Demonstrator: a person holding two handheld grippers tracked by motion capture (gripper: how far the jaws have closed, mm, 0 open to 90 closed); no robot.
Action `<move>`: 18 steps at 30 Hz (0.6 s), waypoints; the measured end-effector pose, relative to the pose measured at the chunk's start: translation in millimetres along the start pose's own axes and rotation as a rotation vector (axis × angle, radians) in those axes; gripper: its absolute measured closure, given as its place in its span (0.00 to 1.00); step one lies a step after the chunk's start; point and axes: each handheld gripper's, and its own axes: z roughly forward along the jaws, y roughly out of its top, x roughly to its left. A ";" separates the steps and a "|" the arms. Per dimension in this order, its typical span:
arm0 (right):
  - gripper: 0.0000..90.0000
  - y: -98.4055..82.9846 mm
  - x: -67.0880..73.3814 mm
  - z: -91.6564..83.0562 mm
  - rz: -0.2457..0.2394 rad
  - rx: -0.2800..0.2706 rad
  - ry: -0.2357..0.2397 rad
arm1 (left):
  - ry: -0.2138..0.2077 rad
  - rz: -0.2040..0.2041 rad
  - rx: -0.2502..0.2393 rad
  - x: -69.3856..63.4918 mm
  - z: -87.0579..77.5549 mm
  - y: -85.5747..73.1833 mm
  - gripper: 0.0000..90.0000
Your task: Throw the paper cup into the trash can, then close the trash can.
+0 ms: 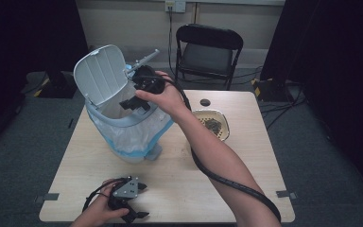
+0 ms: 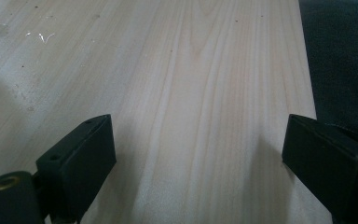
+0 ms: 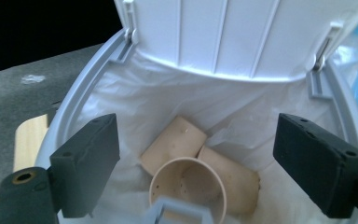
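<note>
Fingers of the right gripper (image 3: 196,172) gape wide, holding nothing, above paper cups (image 3: 189,191) inside the bin (image 1: 123,127).

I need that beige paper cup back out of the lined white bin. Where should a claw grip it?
Grip the beige paper cup by its upturned rim, coming straight down through the bin's open top: it lies mouth-up on two beige blocks.

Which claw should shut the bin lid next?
Probably the right claw: it hangs open over the bin, right beside the raised lid. The left claw rests open on the table, far away.
</note>
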 end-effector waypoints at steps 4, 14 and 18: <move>0.16 -9.0 -1.1 -9.1 0.003 -0.002 0.007 | -0.004 0.001 -0.001 0.0 0.2 0.0 0.10; 0.16 -28.3 0.8 -31.3 -0.006 -0.011 0.017 | 0.003 0.007 -0.005 0.5 0.0 -0.1 0.10; 0.16 -38.5 2.6 -40.4 -0.004 -0.006 0.027 | 0.005 0.011 -0.002 0.6 -0.1 0.0 0.10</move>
